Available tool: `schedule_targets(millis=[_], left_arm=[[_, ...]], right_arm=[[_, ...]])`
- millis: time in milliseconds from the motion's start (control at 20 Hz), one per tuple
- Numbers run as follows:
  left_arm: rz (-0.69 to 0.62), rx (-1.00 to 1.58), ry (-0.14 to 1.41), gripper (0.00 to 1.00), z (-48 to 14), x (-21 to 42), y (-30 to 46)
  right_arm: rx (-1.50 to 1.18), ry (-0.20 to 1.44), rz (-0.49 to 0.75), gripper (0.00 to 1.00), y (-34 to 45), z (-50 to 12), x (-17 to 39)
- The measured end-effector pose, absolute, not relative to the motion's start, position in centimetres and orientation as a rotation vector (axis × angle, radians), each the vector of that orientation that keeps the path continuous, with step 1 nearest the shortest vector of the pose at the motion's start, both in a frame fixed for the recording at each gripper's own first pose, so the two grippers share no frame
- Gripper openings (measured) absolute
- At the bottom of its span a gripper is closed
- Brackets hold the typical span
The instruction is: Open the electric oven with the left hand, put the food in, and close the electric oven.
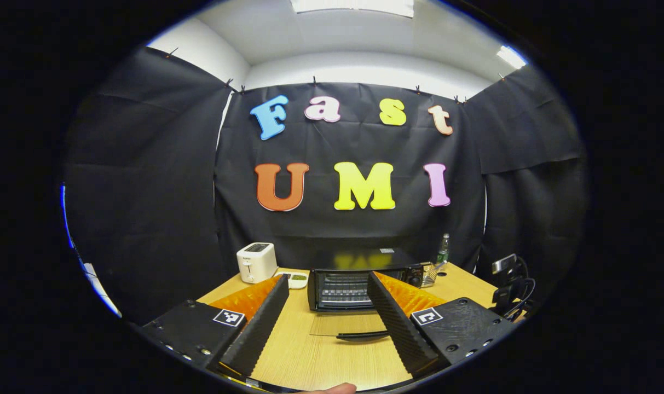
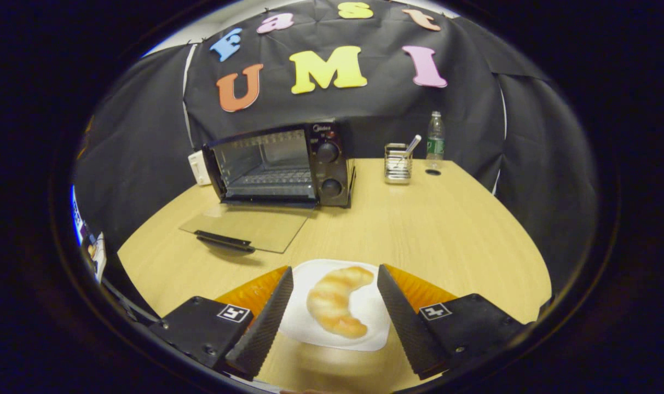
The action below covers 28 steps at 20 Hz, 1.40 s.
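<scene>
Croissant between my right tool's spread fingers, ungripped; oven open. Next I clench, lift. Left tool released.

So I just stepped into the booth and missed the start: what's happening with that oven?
A person works two handheld grippers at a wooden table. The electric oven is already open, its glass door lying flat on the table. The left gripper is open, facing the oven and holding nothing. The right gripper is open around a croissant on a white plate, not yet gripping it.
</scene>
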<state>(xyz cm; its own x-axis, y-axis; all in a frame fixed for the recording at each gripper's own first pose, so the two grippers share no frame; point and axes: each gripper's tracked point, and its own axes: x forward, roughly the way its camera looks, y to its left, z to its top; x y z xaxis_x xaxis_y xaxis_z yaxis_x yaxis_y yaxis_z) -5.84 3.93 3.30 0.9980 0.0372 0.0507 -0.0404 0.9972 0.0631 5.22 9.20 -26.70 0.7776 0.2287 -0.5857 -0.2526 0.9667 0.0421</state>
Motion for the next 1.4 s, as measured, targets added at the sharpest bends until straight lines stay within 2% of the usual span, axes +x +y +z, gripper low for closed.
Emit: schedule_targets(millis=[100, 250, 350, 400, 650, 1100, 1400], left_arm=[[0.02, 0.072, -0.086, 0.95, 4.4, -6.8, 3.3], [-0.004, 0.081, -0.144, 0.96, 5.5, -7.8, 2.9], [-0.006, 0.078, -0.142, 0.96, 5.1, -8.2, 2.9], [-0.009, 0.08, -0.144, 0.96, 5.0, -8.5, 2.9], [-0.035, 0.067, -0.182, 0.95, 5.9, -9.3, 2.8], [-0.006, 0.081, -0.172, 0.95, 4.8, -9.0, 4.8], [0.045, 0.066, -0.136, 0.95, 4.8, -8.1, 7.6]], right_arm=[[-0.057, 0.691, 0.251, 0.85, 9.4, -29.1, 5.1], [-0.077, 0.752, 0.243, 0.84, 9.7, -31.6, 4.8], [-0.087, 0.73, 0.223, 0.76, 9.3, -31.6, 5.3], [-0.081, 0.728, 0.215, 0.65, 9.2, -31.7, 5.4], [-0.038, 0.743, 0.209, 0.56, 9.4, -31.4, 5.2], [0.054, 0.638, 0.268, 0.55, 13.4, -24.6, 6.2], [0.161, 0.544, 0.421, 0.55, 21.1, -21.9, 9.3]])
